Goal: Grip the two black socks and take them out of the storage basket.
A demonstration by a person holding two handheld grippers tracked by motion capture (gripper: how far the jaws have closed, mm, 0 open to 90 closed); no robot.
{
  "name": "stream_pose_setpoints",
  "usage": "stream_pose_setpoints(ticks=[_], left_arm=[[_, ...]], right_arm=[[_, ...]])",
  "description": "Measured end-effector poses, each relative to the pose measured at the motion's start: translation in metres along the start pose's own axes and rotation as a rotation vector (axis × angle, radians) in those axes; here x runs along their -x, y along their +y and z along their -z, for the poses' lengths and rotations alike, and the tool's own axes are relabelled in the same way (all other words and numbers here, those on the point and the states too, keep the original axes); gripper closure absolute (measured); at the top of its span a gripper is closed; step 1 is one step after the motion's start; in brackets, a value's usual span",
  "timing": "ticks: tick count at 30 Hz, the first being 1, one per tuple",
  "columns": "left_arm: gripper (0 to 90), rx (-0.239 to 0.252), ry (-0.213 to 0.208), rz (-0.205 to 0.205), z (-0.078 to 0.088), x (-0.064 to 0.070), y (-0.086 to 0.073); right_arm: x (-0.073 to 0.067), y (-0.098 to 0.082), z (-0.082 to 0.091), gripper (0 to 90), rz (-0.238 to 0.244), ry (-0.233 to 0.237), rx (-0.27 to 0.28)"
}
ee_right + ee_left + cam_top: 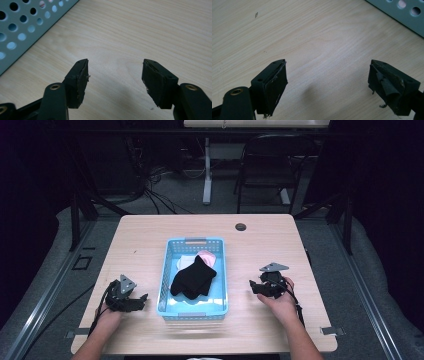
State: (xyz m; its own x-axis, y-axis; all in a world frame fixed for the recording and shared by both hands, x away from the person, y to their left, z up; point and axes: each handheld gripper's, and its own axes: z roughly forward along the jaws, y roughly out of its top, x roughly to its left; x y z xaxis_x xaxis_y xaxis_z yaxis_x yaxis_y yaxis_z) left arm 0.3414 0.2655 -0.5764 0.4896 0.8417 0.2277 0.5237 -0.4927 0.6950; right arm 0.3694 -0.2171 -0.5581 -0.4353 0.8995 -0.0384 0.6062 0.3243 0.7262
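**Two open hand-held grippers flank a basket of socks**

The worktop is pale wood-grain laminate with rounded corners and one dark round grommet near its far edge. At its middle sits one light-blue plastic basket, rectangular, its walls pierced with round holes. Inside lie soft knitted pieces: black socks bunched on top, over a pink piece and a white piece; how many socks there are cannot be counted, since the black ones hide what lies beneath.

The left hand-held gripper rests left of the basket, the right hand-held gripper right of it. Both stand wide with nothing between their jaws. Their black pads are frayed at the edges.
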Motion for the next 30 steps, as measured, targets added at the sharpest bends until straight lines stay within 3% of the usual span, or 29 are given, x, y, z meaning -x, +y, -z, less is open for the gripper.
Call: stream_pose_setpoints(ticks=[5, 10, 17, 21, 26, 30], left_arm=[[15.6, 0.0, 0.001, -0.001, 0.001, 0.0, 0.0], [15.6, -0.002, 0.0, 0.002, 0.002, -0.002, 0.0], [15.6, 0.0, 0.002, -0.001, 0.002, -0.001, 0.0], [15.6, -0.003, 0.004, -0.008, 0.002, 0.0, 0.0], [15.6, -0.002, 0.001, -0.012, 0.002, 0.001, 0.0], [15.6, 0.002, 0.0, -0.013, 0.002, 0.001, 0.001]], right_arm=[[-0.003, 0.0, -0.001, 41.6, 0.015, 0.023, -0.051], [-0.003, 0.002, -0.003, 47.1, 0.01, 0.025, -0.057], [-0.005, 0.002, 0.0, 46.7, 0.013, 0.036, -0.069], [-0.007, 0.009, 0.005, 46.6, 0.017, 0.054, -0.07], [-0.013, 0.032, 0.015, 47.6, 0.068, 0.056, -0.06], [-0.012, 0.047, 0.021, 47.3, 0.07, 0.076, -0.064]])
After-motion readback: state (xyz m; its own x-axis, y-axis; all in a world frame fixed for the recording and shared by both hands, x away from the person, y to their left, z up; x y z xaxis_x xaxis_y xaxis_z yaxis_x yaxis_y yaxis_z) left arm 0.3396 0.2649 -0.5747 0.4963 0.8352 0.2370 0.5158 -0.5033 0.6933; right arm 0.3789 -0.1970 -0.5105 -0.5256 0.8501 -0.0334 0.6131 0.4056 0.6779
